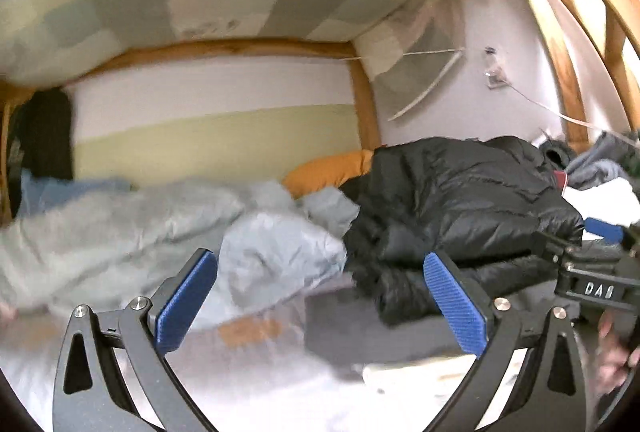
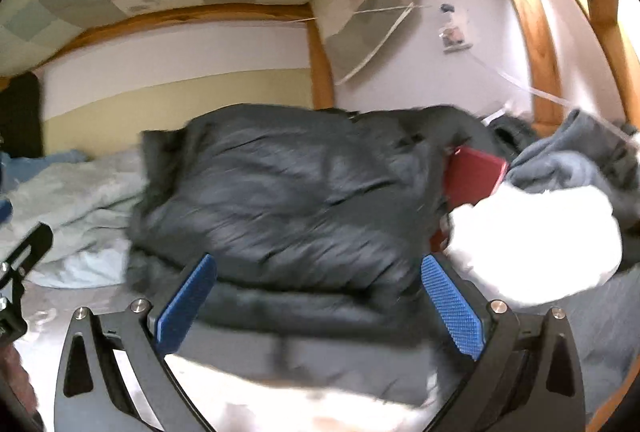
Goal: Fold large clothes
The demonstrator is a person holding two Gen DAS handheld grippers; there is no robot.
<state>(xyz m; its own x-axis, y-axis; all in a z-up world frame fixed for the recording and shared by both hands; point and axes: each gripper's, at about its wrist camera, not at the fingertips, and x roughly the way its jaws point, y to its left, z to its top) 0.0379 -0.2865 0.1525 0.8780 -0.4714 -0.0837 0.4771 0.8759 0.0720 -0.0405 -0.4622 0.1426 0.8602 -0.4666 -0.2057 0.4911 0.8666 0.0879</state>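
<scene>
**Bed-top inventory: one folded jacket, two grippers, both spread wide**

Grippers: two. Left gripper [image 1: 320, 296], blue pads well apart, nothing between them. Right gripper [image 2: 318, 304], blue pads likewise well apart, clamped on nothing.

Task garment: one black puffer jacket [image 2: 288, 188], quilted, glossy, bundled into a thick folded stack with its layered edge towards the right gripper. It lies straight ahead of that gripper, its near edge showing in the gap between the pads; whether a pad touches it cannot be told through the blur. From the left gripper it sits ahead and to the right [image 1: 452, 208].

Other cloth: one pale blue duvet [image 1: 120, 228], rumpled, ahead and left of the left gripper; one orange pillow [image 1: 332, 170] beyond it; one grey garment [image 2: 568, 160] and one white bundle [image 2: 536, 240] right of the jacket; one red flat item [image 2: 474, 174] wedged at the jacket's right edge.

Pose: both grippers point roughly level across the bed. A hand [image 1: 614, 348] shows at the left view's lower right edge.
</scene>
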